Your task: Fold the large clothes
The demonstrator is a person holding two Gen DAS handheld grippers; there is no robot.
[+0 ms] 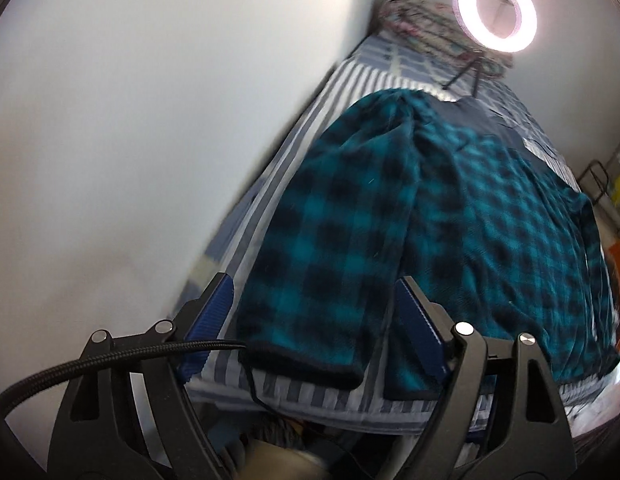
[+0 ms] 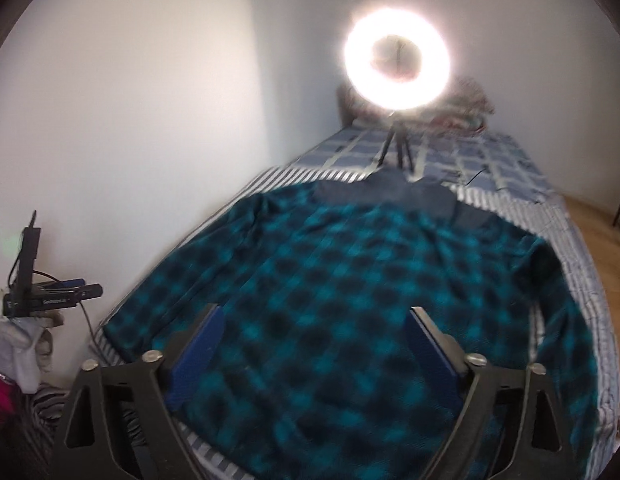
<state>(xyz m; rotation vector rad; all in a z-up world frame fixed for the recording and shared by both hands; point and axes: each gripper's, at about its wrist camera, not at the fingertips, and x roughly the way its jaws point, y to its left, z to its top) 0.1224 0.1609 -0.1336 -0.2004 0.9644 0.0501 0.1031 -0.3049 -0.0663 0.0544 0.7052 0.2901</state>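
Observation:
A large teal-and-black plaid fleece garment [image 2: 329,300] lies spread flat on a bed, its dark collar end toward the far side. In the left wrist view one sleeve [image 1: 321,272] lies along the bed's left side, cuff near the front edge. My left gripper [image 1: 313,292] is open, its blue pads either side of that sleeve's cuff end, a little above it. My right gripper [image 2: 313,320] is open above the garment's near hem, holding nothing. In the right wrist view the left gripper [image 2: 54,300] shows at the far left.
The bed has a blue-and-white striped and checked cover [image 2: 489,168], against a white wall [image 2: 130,120] on the left. A lit ring light [image 2: 397,60] on a small tripod stands on the bed beyond the garment. Bundled bedding [image 1: 429,24] lies at the head. Wooden floor [image 2: 605,248] is at right.

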